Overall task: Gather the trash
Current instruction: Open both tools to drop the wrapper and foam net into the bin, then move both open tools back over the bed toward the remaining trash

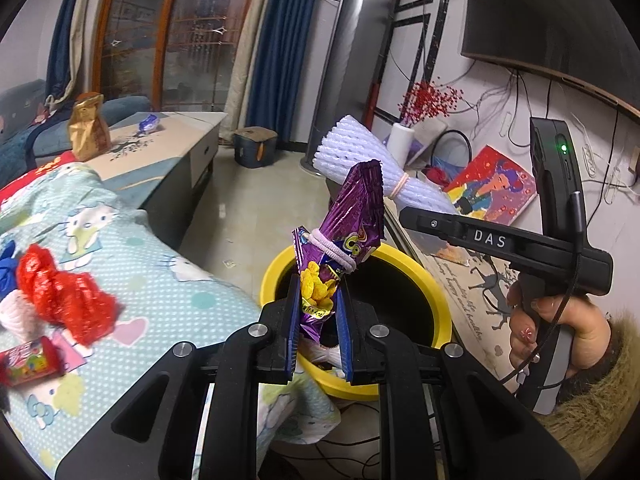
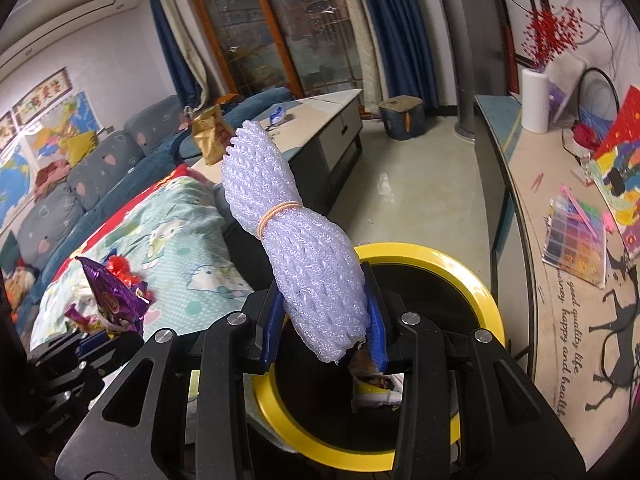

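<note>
The left hand-held gripper (image 1: 318,312) is clamping the purple snack wrapper (image 1: 344,224) and the right hand-held gripper (image 2: 326,328) the white foam netting (image 2: 296,240), both hovering low-centre over the yellow-rimmed bin (image 2: 486,300), where a crowded release is risking litter catching the rim.

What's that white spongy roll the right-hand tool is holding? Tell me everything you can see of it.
The white foam net roll looks like soft, meshed packing foam, bunched into a bundle and cinched near its middle by a thin orange rubber band. Its free end fans out above the band. The right gripper clamps its lower end between blue fingers, holding it tilted up over the yellow-rimmed bin. Nothing else visibly touches it.
</note>
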Motion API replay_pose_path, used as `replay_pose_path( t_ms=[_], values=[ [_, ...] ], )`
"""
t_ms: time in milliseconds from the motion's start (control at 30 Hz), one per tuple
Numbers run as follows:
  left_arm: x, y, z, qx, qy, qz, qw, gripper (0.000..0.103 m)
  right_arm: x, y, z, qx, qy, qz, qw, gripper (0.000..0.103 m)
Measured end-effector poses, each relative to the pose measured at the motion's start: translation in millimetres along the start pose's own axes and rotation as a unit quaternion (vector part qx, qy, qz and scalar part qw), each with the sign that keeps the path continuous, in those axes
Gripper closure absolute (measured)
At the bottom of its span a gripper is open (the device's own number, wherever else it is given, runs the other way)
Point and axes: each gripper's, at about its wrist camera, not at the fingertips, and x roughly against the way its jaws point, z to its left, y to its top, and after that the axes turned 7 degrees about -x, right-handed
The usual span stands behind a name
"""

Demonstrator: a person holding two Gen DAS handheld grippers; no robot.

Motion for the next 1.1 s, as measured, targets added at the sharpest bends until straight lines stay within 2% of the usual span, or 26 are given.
replay_pose_path(
  t_ms=[600, 700, 733, 767, 833, 867, 900, 967, 1000, 1100],
  values=[
    [-66.4, -13.9, -24.4, -0.015, -0.029, 0.055, 0.9979, 0.087, -19.3, -10.1, -59.2, -0.068, -0.04, 0.033, 0.996, 0.074],
    [-78.6, -14.1, -21.8, -0.013, -0.032, 0.064, 0.9974, 0.086, -22.5, -11.4, -66.4, -0.077, -0.04, 0.04, 0.995, 0.068],
    [-82.8, -13.3, -20.6, -0.012, -0.038, 0.066, 0.997, 0.086, -22.7, -11.6, -68.9, -0.083, -0.043, 0.041, 0.995, 0.062],
    [-86.1, -12.5, -20.2, -0.01, -0.042, 0.068, 0.9967, 0.082, -22.5, -11.9, -71.0, -0.089, -0.045, 0.039, 0.994, 0.056],
    [-91.0, -9.7, -16.1, -0.005, -0.03, 0.063, 0.9976, 0.046, -21.6, -11.9, -78.0, -0.108, -0.05, 0.037, 0.992, 0.053],
    [-90.2, -8.1, -13.8, 0.001, -0.023, 0.054, 0.9983, 0.019, -21.3, -11.7, -80.8, -0.114, -0.053, 0.036, 0.991, 0.049],
    [-89.2, -8.0, -12.0, 0.006, -0.025, 0.048, 0.9985, 0.013, -20.0, -11.9, -82.4, -0.118, -0.056, 0.034, 0.991, 0.047],
    [-85.7, -8.7, -7.7, 0.02, -0.04, 0.037, 0.9983, 0.012, -18.0, -12.1, -84.3, -0.121, -0.056, 0.029, 0.991, 0.044],
    [-84.4, -8.9, -7.6, 0.021, -0.036, 0.036, 0.9985, 0.008, -17.9, -11.4, -84.1, -0.121, -0.057, 0.028, 0.991, 0.044],
    [-73.7, -11.0, -4.4, 0.024, -0.01, 0.027, 0.9993, 0.007, -18.4, -11.6, -82.5, -0.121, -0.054, 0.028, 0.991, 0.041]
  ],
)
